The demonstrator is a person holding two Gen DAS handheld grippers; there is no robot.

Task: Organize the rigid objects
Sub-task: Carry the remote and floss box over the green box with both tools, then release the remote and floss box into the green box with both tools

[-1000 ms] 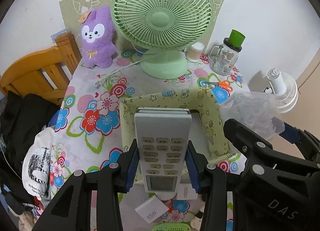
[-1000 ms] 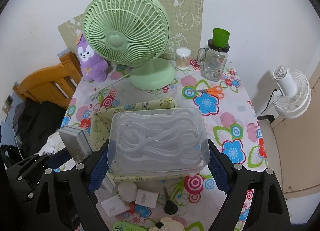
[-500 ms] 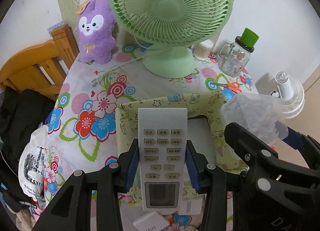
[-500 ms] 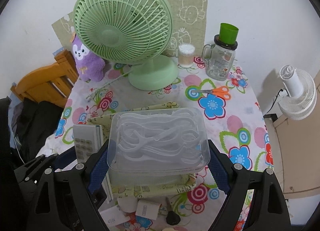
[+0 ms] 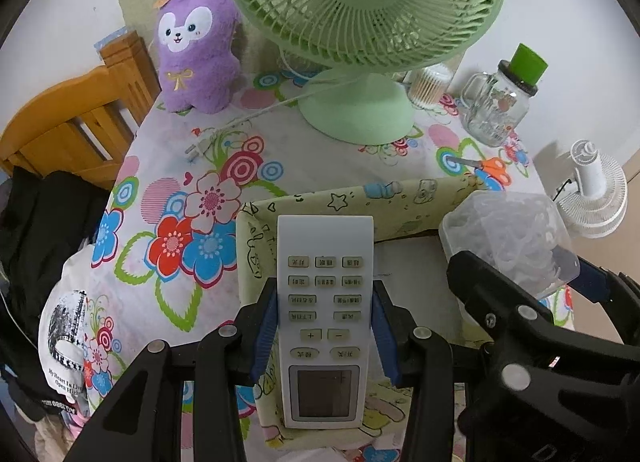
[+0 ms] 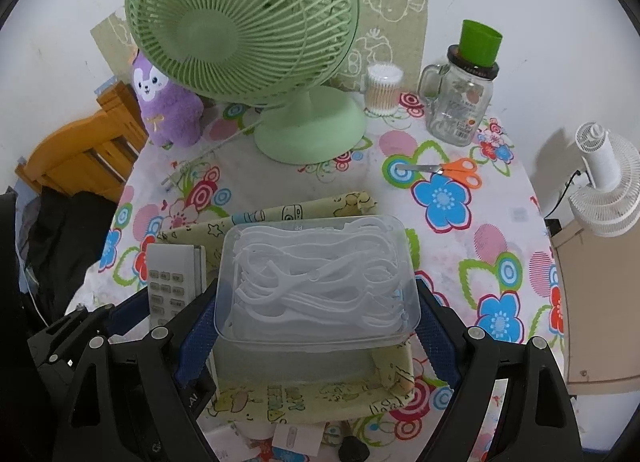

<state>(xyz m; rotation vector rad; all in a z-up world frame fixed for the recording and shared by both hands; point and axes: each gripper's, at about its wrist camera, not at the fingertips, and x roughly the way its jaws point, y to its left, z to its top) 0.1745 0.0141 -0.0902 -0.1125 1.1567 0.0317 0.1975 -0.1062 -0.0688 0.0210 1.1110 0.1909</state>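
1. The left tool (image 5: 324, 332) is clamped on a white rectangular remote control with rows of grey buttons and a small screen (image 5: 323, 322), its blue pads pressing the two long edges near the middle.
2. The remote control hangs above the left part of a pale yellow-green open box printed with cartoon doodles (image 5: 400, 198), tilted, with its plain end pointing down toward the box floor.
3. The right tool (image 6: 316, 302) grips a clear rectangular plastic case full of white floss picks (image 6: 316, 278) across its width, with the jaws spread wide to take it.
4. The case is held over the right part of the same box (image 6: 320, 402), just beside the remote control (image 6: 172, 278), which shows at its left in the right wrist view.
5. The step in hand appears to be placing: both items are poised over the box on the flower-patterned surface (image 6: 480, 246), and neither yet seems to rest on the bottom.
6. The next move likely calls for lowering each item until it settles inside the walls, keeping the two apart so they do not knock together, then releasing each grip.
7. The green desk fan (image 5: 360, 14) and orange-handled scissors (image 6: 452, 171) stand well behind the box, clear of the work.
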